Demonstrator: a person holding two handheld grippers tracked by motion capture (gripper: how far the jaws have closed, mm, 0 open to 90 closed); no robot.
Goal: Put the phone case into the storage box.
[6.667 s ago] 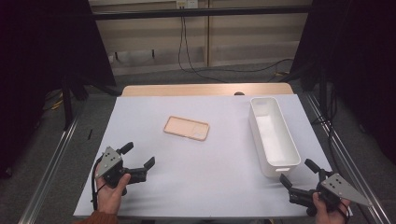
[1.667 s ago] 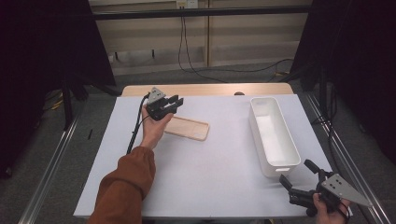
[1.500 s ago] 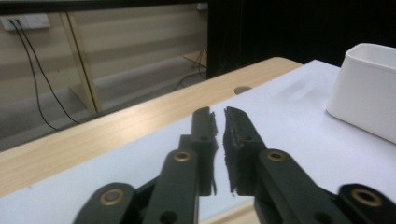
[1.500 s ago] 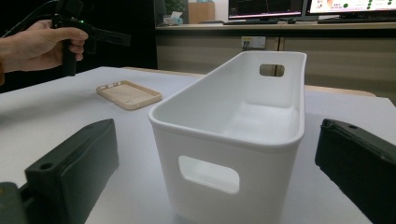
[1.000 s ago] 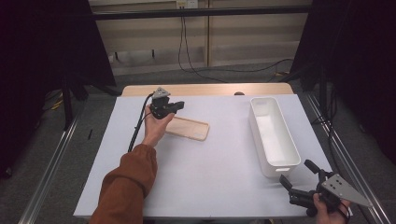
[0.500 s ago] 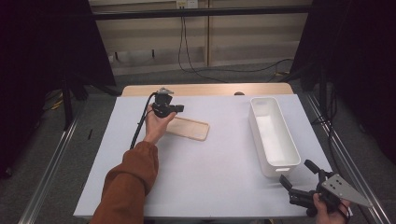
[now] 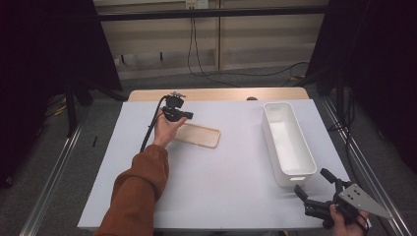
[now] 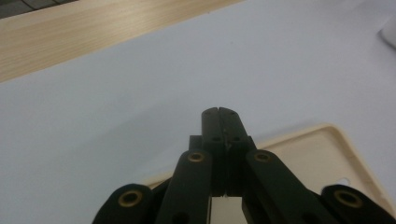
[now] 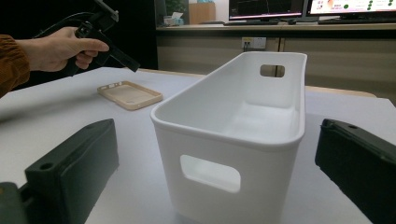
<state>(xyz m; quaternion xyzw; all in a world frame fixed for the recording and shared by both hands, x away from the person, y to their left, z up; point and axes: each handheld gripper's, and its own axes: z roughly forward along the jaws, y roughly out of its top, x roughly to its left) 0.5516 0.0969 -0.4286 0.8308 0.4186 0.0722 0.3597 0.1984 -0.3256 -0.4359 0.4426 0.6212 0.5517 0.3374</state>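
two grippers: the left gripper [image 7: 187, 116], jaws pressed together, hovers over the beige phone case's [image 7: 198, 135] left end; right gripper [image 7: 314, 189] spread apart near the white bin [image 7: 295, 167]

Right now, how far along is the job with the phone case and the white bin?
Early on. Done: the left claw has reached the far end of the beige phone case, its jaws shut above the rim; I can't tell whether it touches. In hand: nothing is gripped, and the case lies flat on the table. Left, probably: grasping the case and carrying it to the white bin, which is empty. The right claw waits open near the bin.
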